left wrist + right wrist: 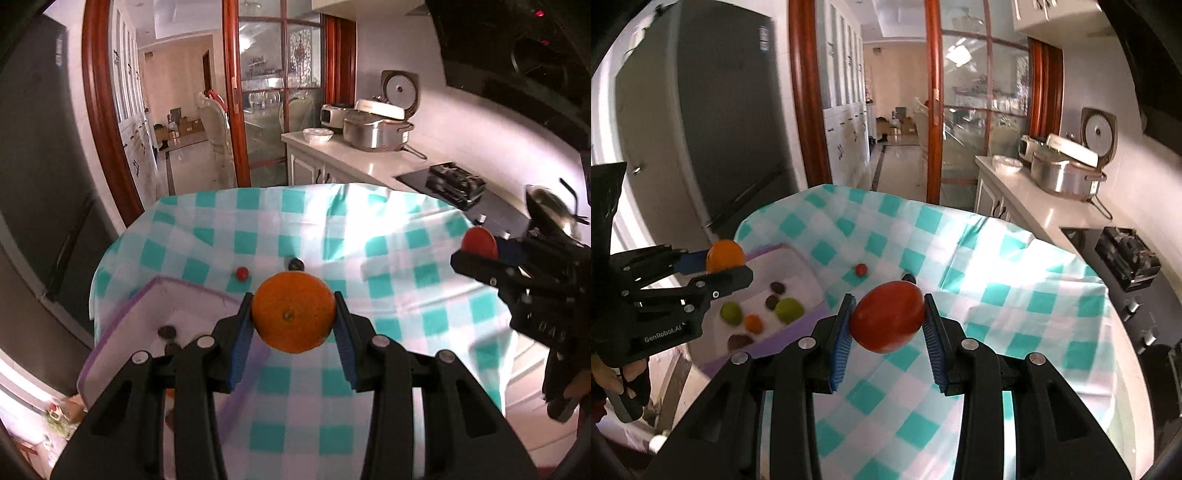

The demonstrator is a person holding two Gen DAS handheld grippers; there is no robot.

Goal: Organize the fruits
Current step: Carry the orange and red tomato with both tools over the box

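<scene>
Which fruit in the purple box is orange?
The small round orange fruit in the purple-rimmed box, lying between the two green fruits. The others there are green or dark brown.

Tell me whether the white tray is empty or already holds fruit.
Holds fruit. In the right wrist view the white tray contains two green fruits, a small orange one and several dark pieces.

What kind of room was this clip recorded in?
A home kitchen, most likely. A tall grey fridge stands on one side, a counter carries an open rice cooker and metal pots, and a hob is set into it.
</scene>
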